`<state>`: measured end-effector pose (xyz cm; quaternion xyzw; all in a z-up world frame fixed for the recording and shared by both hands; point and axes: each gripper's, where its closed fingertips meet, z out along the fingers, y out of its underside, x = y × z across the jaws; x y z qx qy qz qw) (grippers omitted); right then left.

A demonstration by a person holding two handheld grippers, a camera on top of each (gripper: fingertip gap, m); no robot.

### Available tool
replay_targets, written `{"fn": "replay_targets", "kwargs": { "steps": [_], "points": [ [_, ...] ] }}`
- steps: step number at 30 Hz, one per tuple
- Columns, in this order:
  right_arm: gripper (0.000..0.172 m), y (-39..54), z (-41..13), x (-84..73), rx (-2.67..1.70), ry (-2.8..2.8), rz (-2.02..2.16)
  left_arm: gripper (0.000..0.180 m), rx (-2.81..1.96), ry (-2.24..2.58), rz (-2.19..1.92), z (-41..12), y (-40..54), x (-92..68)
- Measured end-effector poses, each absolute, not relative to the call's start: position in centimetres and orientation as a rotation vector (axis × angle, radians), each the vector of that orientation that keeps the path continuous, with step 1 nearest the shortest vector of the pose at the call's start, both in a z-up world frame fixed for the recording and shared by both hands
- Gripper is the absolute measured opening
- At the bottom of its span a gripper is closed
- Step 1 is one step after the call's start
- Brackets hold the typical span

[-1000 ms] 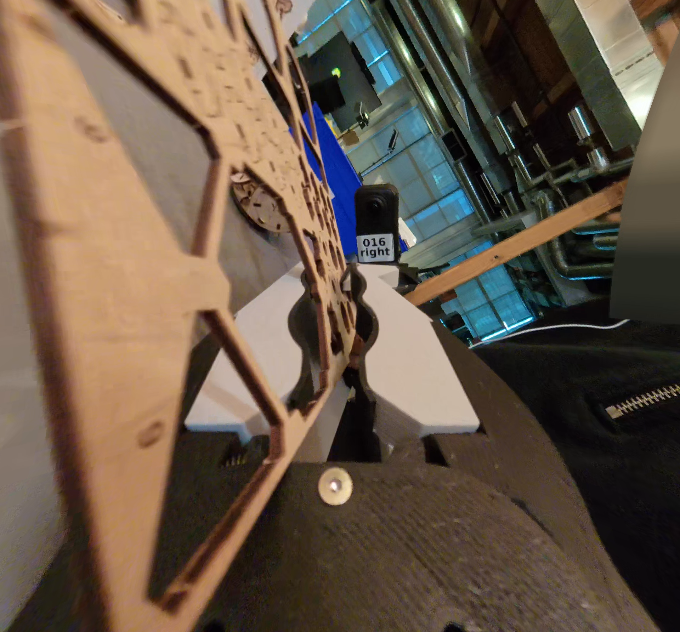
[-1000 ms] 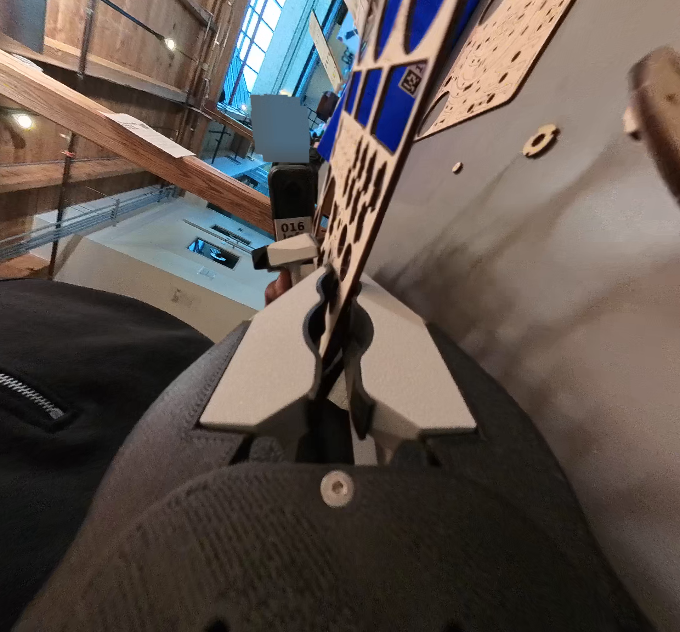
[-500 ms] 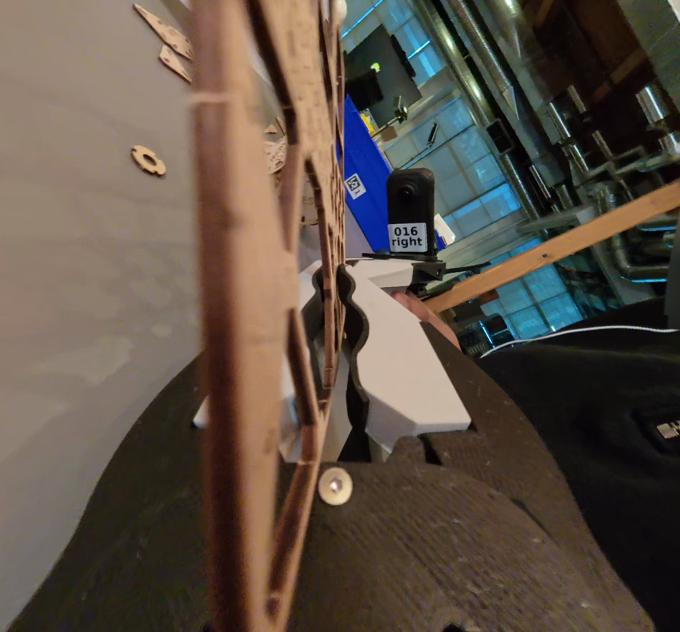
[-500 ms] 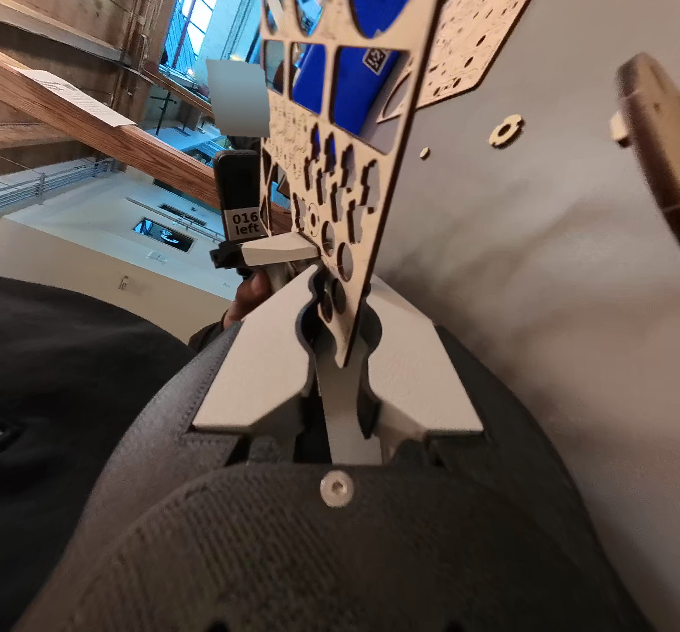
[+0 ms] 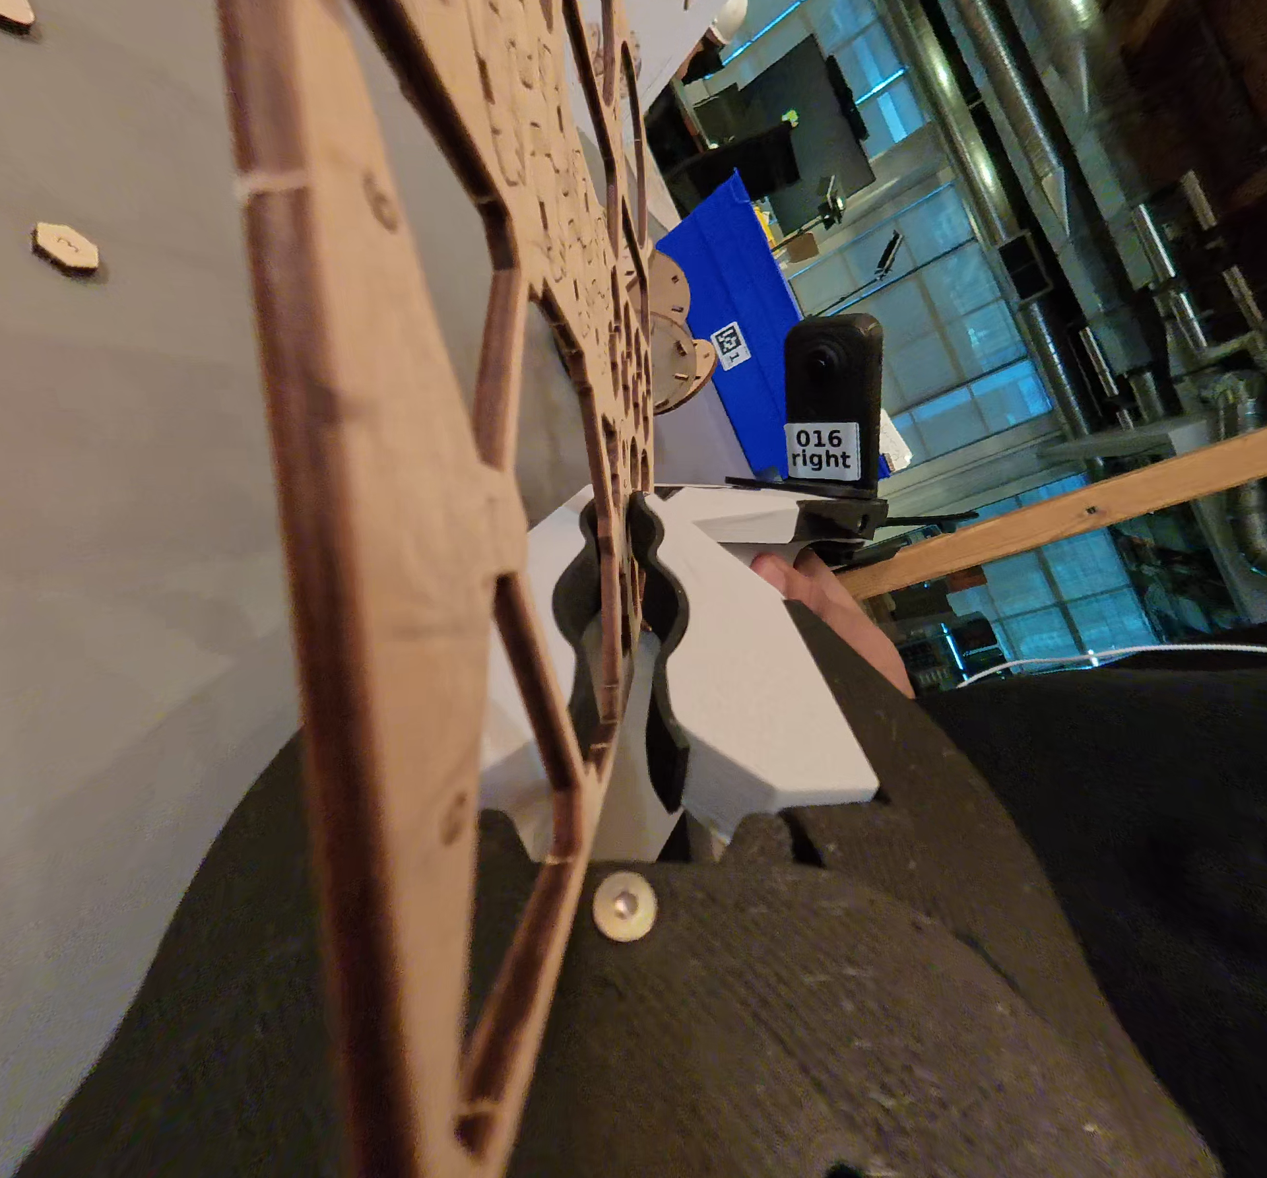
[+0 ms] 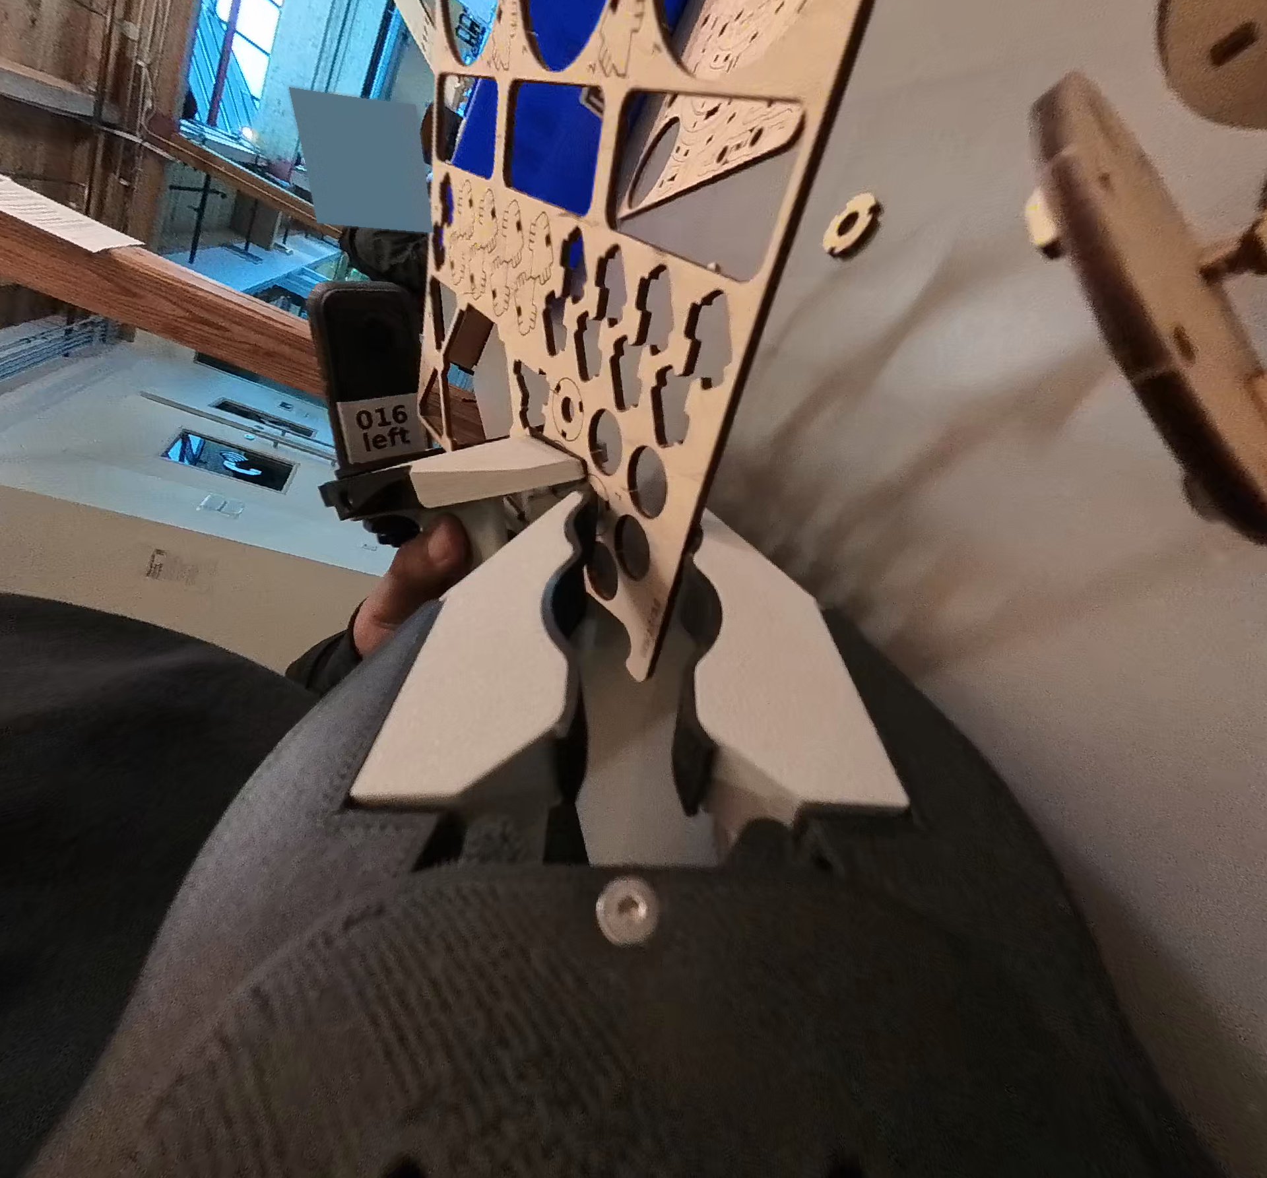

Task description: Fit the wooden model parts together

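Observation:
A thin laser-cut wooden sheet [image 5: 384,459] with many cut-outs is held up on edge over the grey table [image 5: 137,528]. My left gripper [image 5: 617,514] is shut on the sheet's edge, with both dark pads pressed against it. In the right wrist view the left gripper's white finger [image 6: 493,473] meets the same sheet [image 6: 679,452]. My right gripper [image 6: 641,528] is open. The sheet's lower corner stands slanted between its pads with space around it and is not pinched. The right gripper's camera [image 5: 833,391] shows just beyond the sheet in the left wrist view.
Small wooden pieces [image 5: 65,247] and a ring gear [image 6: 850,223] lie on the table. A round wooden assembly [image 6: 1152,322] is close on the right, and another disc assembly [image 5: 675,350] sits by a blue box [image 5: 733,295]. A person's black jacket [image 5: 1097,802] is near. Less than 4 cm separates the two grippers' tips.
The right jaws, shut on the sheet a second ago, have opened and let it go. The left jaws have closed on the sheet and now hold it alone. Both views swung.

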<state>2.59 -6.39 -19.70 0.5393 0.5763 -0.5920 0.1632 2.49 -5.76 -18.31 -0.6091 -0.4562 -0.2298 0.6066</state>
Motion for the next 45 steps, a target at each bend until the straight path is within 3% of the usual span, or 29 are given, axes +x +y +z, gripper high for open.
{"fn": "replay_targets", "kwargs": {
  "steps": [31,36,39,45],
  "points": [
    [0.022,-6.2,-19.3,2.3,1.526,1.556,-1.715,0.001,-1.395,-1.015,-0.498,-17.7,-5.7,2.5],
    [0.032,-6.4,-18.5,2.4,1.483,1.515,-1.758,0.0,-1.36,-0.971,-0.524,-16.9,-5.4,2.7],
    [0.018,-6.3,-18.2,2.5,1.465,1.501,-1.782,0.0,-1.337,-0.969,-0.549,-16.7,-5.6,2.7],
    [0.018,-6.2,-18.5,2.5,1.471,1.535,-1.779,0.002,-1.366,-0.987,-0.479,-17.0,-5.6,2.9]
  ]
}}
